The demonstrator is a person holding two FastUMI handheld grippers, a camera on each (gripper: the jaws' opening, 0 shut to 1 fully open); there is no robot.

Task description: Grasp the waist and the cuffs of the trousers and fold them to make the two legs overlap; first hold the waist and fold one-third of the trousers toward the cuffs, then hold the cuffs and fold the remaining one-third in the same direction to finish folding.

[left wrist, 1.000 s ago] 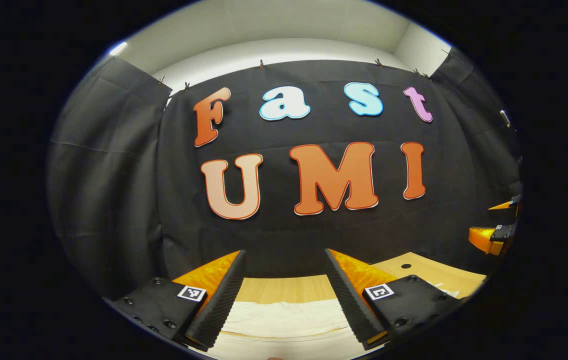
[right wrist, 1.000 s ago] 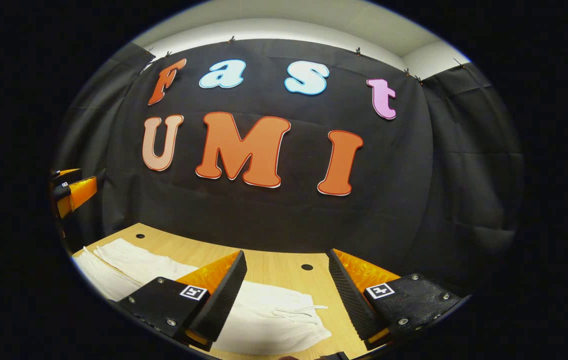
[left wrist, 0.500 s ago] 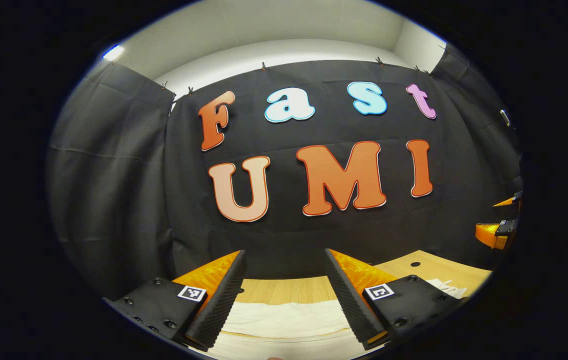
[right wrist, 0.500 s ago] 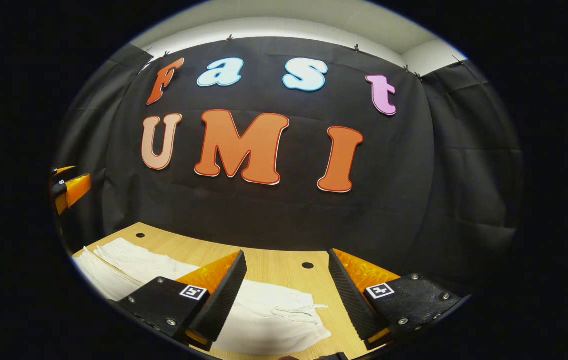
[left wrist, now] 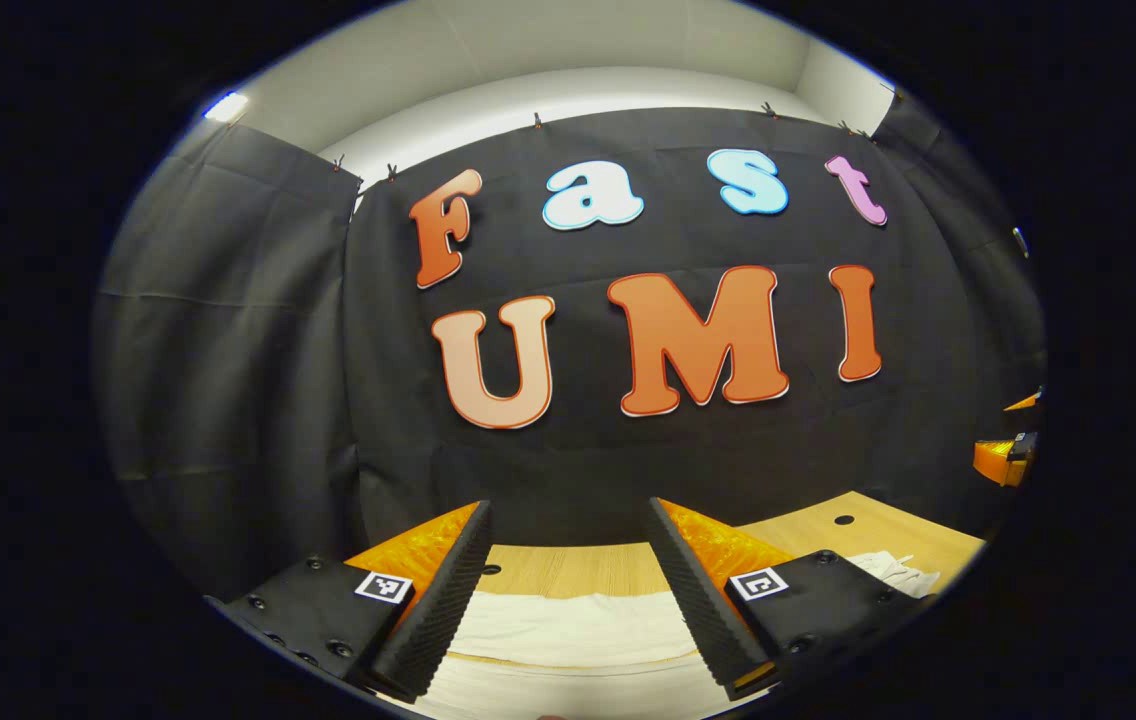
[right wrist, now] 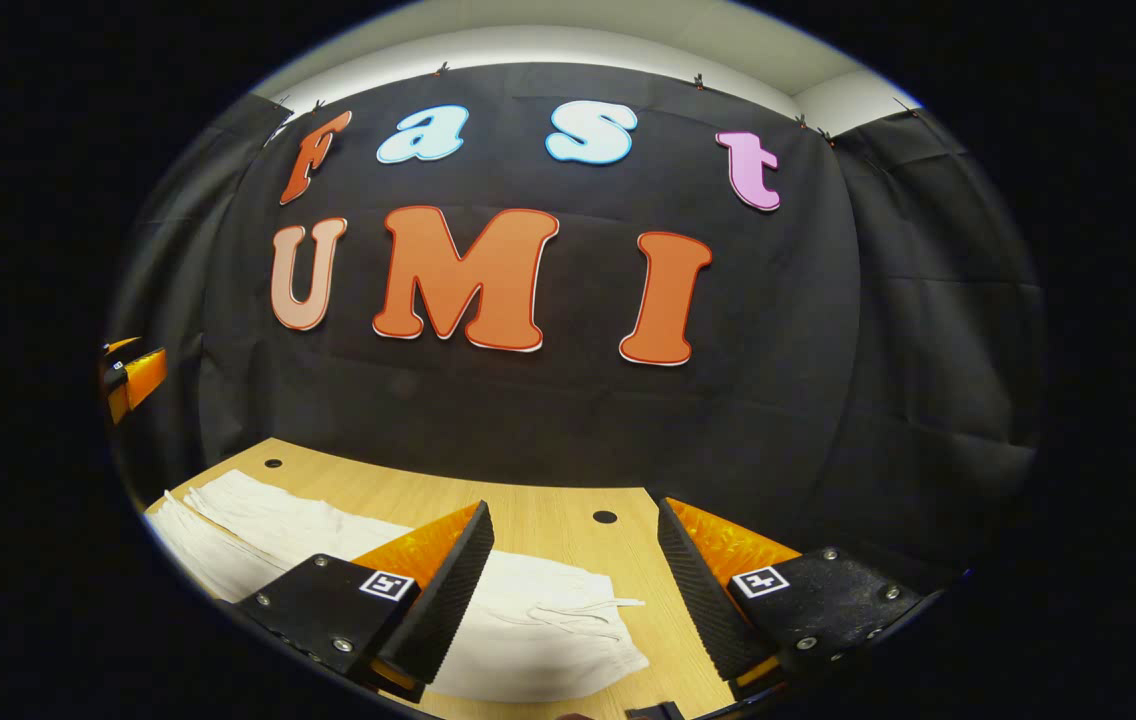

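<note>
White trousers (right wrist: 278,520) lie flat on the wooden table (right wrist: 538,520). Their waist end with a drawstring (right wrist: 578,610) sits between and below the fingers of my right gripper (right wrist: 573,590), which hangs open above it. In the left gripper view the cuff end of the trousers (left wrist: 578,630) lies under my left gripper (left wrist: 568,590), also open with nothing held. The drawstring end (left wrist: 893,572) peeks out at the right of that view. Each gripper appears at the edge of the other's view: the right gripper (left wrist: 1008,455) far right, the left gripper (right wrist: 133,380) far left.
The table has small round holes (right wrist: 605,517) near its back edge, close to the black cloth wall (right wrist: 528,420). Bare wood lies to the right of the waist.
Both views have tilted slightly downward, so more of the table shows. The grippers stay open and the trousers have not moved.
</note>
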